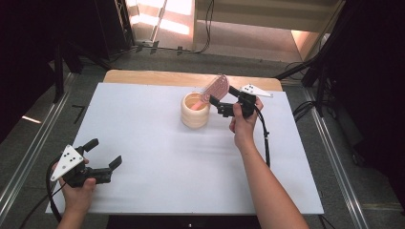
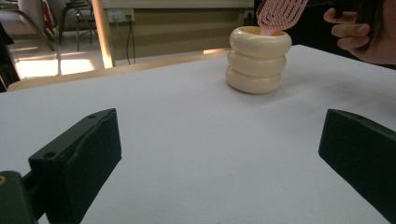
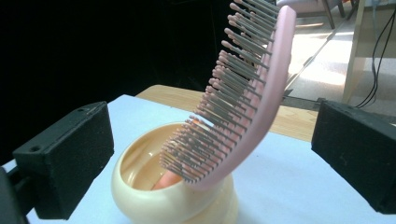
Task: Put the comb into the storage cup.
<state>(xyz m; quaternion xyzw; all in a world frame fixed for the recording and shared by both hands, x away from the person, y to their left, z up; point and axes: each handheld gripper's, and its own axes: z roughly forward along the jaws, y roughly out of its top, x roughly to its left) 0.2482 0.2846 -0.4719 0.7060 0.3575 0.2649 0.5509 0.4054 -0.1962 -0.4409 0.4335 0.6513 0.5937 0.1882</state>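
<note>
A cream ribbed cup (image 1: 195, 110) stands on the white table sheet (image 1: 157, 157) toward the back. A pink hairbrush (image 1: 216, 87) stands in it handle down, head leaning out over the rim toward my right gripper (image 1: 222, 95). In the right gripper view the brush (image 3: 247, 107) rises out of the cup (image 3: 154, 186) between the two wide-apart jaws of that gripper (image 3: 212, 149), and neither pad touches it. My left gripper (image 1: 106, 152) rests open near the front left corner with nothing between its jaws. From the left gripper (image 2: 219, 154) the cup (image 2: 258, 60) and brush (image 2: 280, 11) appear far off.
A strip of the wooden tabletop (image 1: 157, 77) shows behind the sheet. Each gripper trails a black cable (image 1: 265, 138). Metal rails and dark stands flank the table. The person's right hand (image 2: 359, 32) is beside the cup.
</note>
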